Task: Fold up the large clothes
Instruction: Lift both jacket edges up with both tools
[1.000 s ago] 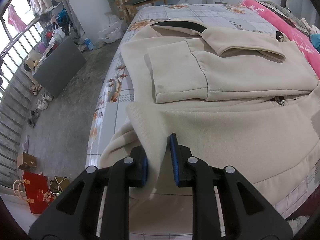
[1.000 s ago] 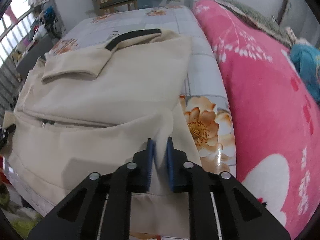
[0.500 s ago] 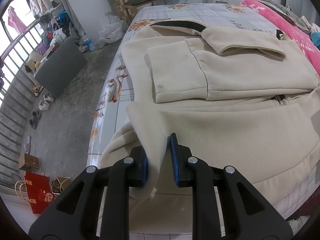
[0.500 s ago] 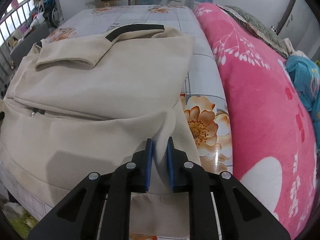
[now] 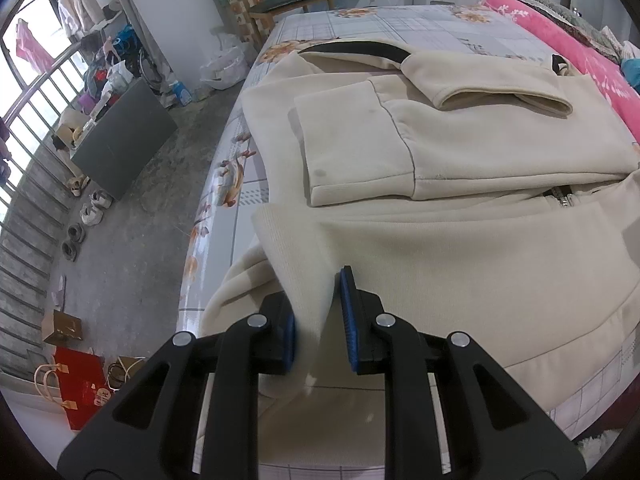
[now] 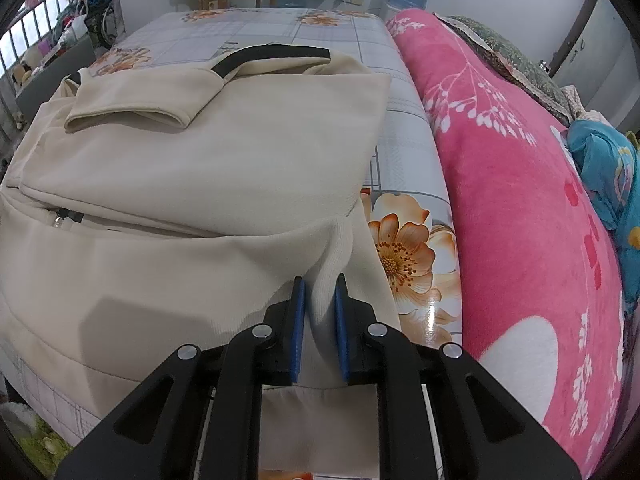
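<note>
A large cream zip jacket (image 5: 440, 248) lies on the bed with both sleeves folded across its chest. It also fills the right wrist view (image 6: 192, 184). My left gripper (image 5: 318, 312) is shut on the ribbed hem corner at the jacket's left side and holds it raised over the body. My right gripper (image 6: 320, 312) is shut on the ribbed hem corner at the jacket's right side, also lifted. The black collar lining (image 5: 356, 50) shows at the far end. The zip pull (image 5: 564, 200) shows mid-body.
The bed has a glossy floral checked cover (image 6: 404, 256). A pink blanket (image 6: 520, 208) lies along its right side, with a blue cloth (image 6: 604, 176) beyond. Left of the bed is bare concrete floor (image 5: 132, 216) with shoes, boxes and a red bag (image 5: 82, 384). A chair (image 5: 296, 0) stands at the far end.
Both grippers keep their hold on the hem corners. The right gripper has shifted slightly right and forward; the left view is nearly unchanged.
</note>
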Tool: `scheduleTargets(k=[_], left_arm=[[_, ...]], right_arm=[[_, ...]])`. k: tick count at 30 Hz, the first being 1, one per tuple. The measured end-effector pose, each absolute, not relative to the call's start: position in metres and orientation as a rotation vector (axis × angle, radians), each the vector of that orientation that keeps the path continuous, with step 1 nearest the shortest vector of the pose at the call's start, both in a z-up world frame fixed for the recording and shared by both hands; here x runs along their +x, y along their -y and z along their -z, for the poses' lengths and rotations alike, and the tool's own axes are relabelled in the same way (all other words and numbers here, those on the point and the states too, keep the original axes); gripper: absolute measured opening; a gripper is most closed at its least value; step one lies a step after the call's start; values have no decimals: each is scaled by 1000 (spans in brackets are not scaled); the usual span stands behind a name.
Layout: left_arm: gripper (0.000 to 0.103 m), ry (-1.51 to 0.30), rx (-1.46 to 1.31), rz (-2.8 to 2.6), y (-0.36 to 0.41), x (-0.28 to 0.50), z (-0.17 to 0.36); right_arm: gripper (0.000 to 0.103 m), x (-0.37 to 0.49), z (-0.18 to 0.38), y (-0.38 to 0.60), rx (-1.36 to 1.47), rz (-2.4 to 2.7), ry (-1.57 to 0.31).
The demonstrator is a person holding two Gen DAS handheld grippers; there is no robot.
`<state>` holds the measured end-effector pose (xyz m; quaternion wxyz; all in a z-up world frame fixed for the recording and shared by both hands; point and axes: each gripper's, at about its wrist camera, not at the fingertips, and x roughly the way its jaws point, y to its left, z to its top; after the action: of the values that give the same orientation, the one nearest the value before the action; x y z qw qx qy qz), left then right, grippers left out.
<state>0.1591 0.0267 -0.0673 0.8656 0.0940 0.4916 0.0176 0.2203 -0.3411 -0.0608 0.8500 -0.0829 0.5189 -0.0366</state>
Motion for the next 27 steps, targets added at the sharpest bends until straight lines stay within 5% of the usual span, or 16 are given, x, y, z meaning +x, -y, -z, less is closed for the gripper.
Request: scheduleTargets(k=[27], left_arm=[[17, -1008, 182, -29, -29, 157, 66]], right_arm=[[10, 216, 60, 339, -180, 99, -1062]])
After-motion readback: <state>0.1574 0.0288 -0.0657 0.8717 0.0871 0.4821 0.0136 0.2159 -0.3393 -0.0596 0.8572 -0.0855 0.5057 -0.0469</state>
